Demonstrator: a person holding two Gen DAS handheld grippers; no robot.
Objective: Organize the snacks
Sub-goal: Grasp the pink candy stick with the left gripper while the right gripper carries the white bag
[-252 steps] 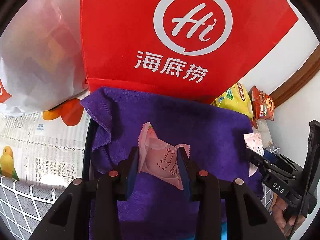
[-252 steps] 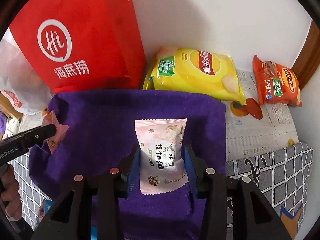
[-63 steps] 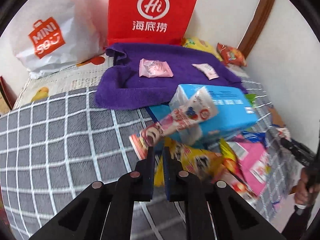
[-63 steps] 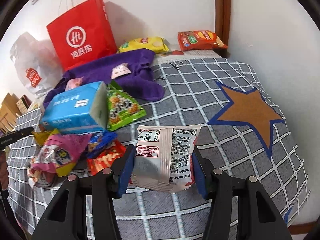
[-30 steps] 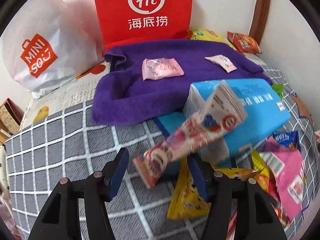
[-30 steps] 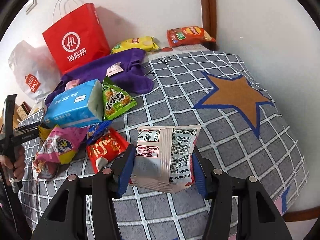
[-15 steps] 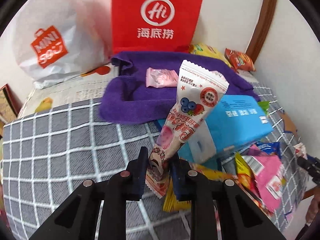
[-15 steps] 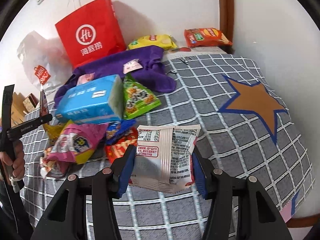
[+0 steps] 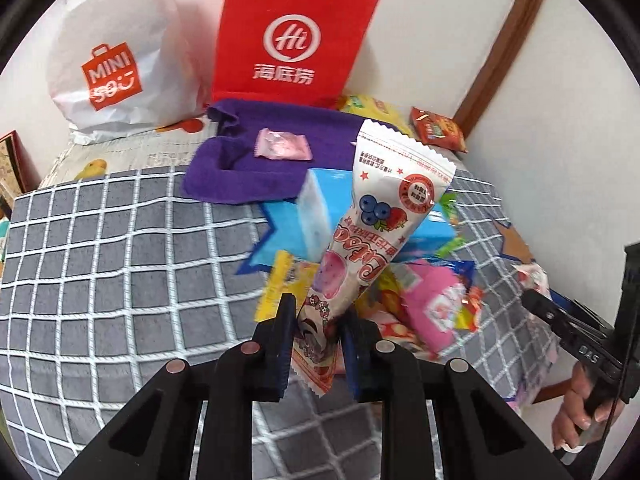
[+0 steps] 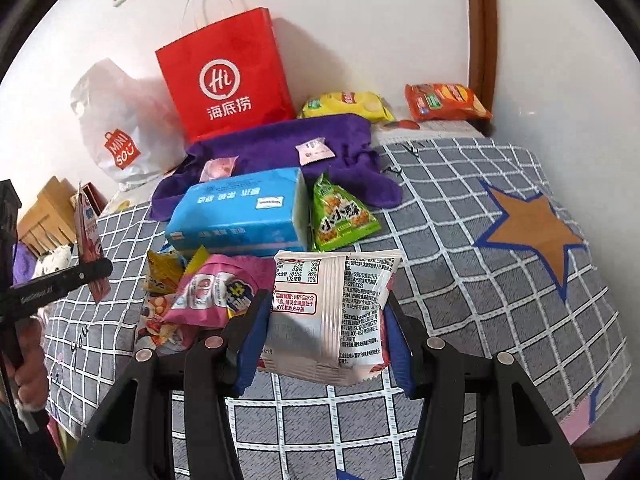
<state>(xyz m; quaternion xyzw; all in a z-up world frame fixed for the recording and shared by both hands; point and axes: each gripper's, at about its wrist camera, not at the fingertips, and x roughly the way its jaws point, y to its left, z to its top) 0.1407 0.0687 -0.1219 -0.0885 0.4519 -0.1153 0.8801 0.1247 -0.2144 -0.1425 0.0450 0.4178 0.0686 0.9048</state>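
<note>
Standing behind snacks, red bag [image 10: 228, 84] reads "Hi", white bag [image 9: 112, 56] "MINISO".

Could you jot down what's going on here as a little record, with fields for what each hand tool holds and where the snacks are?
left gripper: shut on the tall berry snack packet, held upright by its bottom end
right gripper: shut on the white snack packet, printed back facing the camera
purple towel: two small pink packets lie on it
blue tissue pack: in front of the towel
loose pile: green packet, pink packet
against wall: red paper bag, white plastic bag
surface: grey checked cloth
</note>
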